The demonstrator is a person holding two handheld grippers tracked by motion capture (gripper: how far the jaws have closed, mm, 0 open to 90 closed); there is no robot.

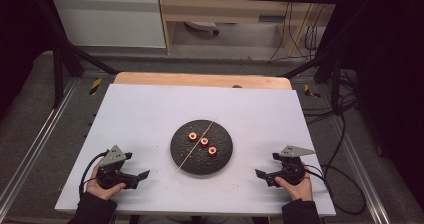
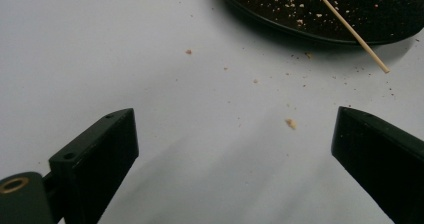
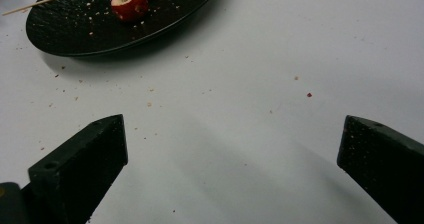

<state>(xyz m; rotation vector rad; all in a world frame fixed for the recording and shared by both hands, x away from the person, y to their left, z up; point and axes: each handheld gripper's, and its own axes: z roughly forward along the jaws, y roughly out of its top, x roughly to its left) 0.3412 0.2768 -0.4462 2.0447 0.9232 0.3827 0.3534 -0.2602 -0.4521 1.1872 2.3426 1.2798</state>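
High view: a black plate [image 1: 201, 147] sits mid-table [image 1: 150, 114] with three red fruit pieces [image 1: 204, 142] beside a skewer [image 1: 194, 147], probably for threading. The left gripper [image 1: 142, 175] and right gripper [image 1: 260, 174] rest either side.

Left gripper view: jaws apart, empty; the plate is cropped.

Right gripper view: jaws apart, empty; one fruit piece half cut off.

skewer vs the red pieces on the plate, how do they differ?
The skewer is long, thin and pale; the red pieces are short, round, with pale centres. The skewer lies alone, its near end overhanging the black plate; the three red pieces sit wholly on it, in a row. Both lie untouched.
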